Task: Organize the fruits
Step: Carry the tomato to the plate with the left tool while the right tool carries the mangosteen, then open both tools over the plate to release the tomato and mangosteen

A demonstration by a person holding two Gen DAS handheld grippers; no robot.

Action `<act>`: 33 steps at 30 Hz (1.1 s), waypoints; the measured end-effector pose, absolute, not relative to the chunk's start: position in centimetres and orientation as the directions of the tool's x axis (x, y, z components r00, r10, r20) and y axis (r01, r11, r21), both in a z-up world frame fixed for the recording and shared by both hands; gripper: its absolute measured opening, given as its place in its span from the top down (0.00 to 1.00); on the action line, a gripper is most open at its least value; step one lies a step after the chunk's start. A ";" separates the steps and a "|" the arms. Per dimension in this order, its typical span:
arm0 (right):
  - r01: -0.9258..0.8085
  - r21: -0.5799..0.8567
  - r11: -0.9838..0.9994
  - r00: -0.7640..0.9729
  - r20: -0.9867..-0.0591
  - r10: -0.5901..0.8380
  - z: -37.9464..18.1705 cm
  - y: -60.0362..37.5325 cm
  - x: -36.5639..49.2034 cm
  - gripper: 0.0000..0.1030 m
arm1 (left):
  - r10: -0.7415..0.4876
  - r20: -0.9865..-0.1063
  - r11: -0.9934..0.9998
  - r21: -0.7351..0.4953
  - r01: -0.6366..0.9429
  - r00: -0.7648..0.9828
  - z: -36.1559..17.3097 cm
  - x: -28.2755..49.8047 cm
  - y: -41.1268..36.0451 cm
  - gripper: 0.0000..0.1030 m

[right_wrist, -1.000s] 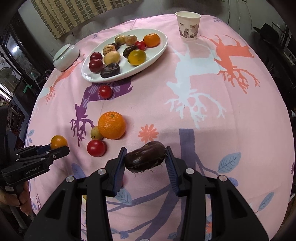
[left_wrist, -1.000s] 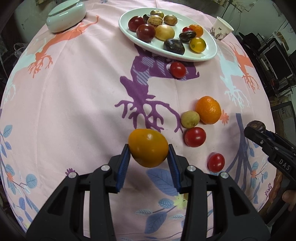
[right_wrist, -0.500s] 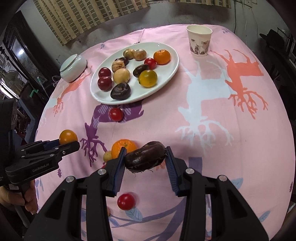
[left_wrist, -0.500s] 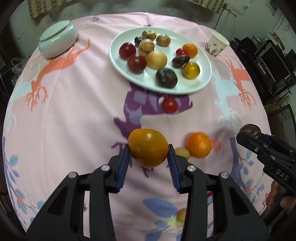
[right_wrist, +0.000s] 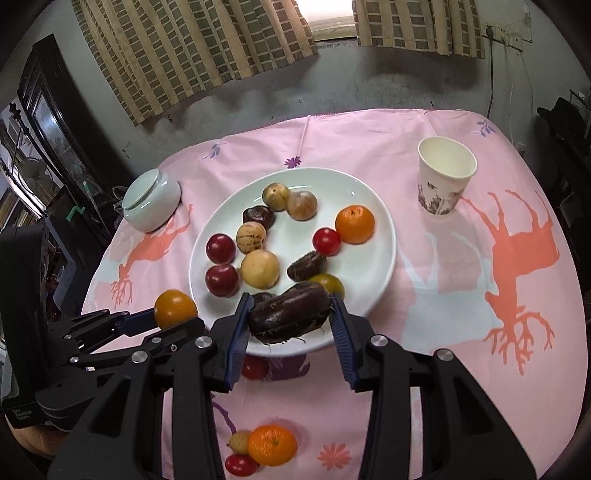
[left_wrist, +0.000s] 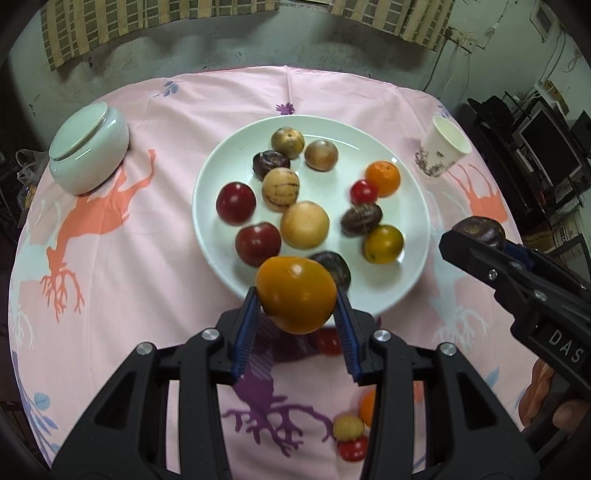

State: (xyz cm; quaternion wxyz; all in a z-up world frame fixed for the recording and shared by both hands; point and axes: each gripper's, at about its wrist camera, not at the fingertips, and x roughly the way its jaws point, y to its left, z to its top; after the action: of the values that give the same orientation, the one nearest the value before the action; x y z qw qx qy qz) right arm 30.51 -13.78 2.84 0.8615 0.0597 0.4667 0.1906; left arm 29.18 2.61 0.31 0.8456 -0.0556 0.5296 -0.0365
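Already we have eleven fruits on the white plate [left_wrist: 413, 192], our left gripper [left_wrist: 297, 295] clamps an orange tomato [left_wrist: 295, 293], our right gripper [right_wrist: 290, 314] a dark passion fruit [right_wrist: 288, 312], and four loose fruits wait near us

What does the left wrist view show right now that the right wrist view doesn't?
Only the left wrist view: fingers of the hand holding the right tool, seen side-on gripping a dark fruit.
Only the right wrist view: the window between the curtains, and a dark cabinet left of the table.
Both: the white plate of fruit, paper cup, lidded jar, and the yellow-orange fruit in the left tool.
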 end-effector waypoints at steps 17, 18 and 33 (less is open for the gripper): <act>-0.215 0.322 0.922 0.468 -0.794 0.387 -0.2 -10.2 38.0 0.29 | -0.048 -0.894 0.991 -0.098 -0.091 0.446 -1.7 35.3 4.2 0.39; -0.203 0.332 0.921 0.496 -0.776 0.389 0.1 -10.6 37.7 0.25 | -0.050 -0.886 0.990 -0.105 -0.095 0.460 -1.4 35.2 4.3 0.36; -0.156 0.303 0.940 0.517 -0.786 0.339 1.8 -15.5 30.2 0.24 | 0.007 -0.893 0.991 -0.052 -0.120 0.450 0.6 29.6 5.1 0.21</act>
State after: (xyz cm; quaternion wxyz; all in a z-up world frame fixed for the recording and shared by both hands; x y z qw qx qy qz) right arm 30.21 -15.50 1.79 0.8655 0.0976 0.4700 0.1431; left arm 29.56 5.10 0.60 0.8498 -0.0538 0.5231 0.0375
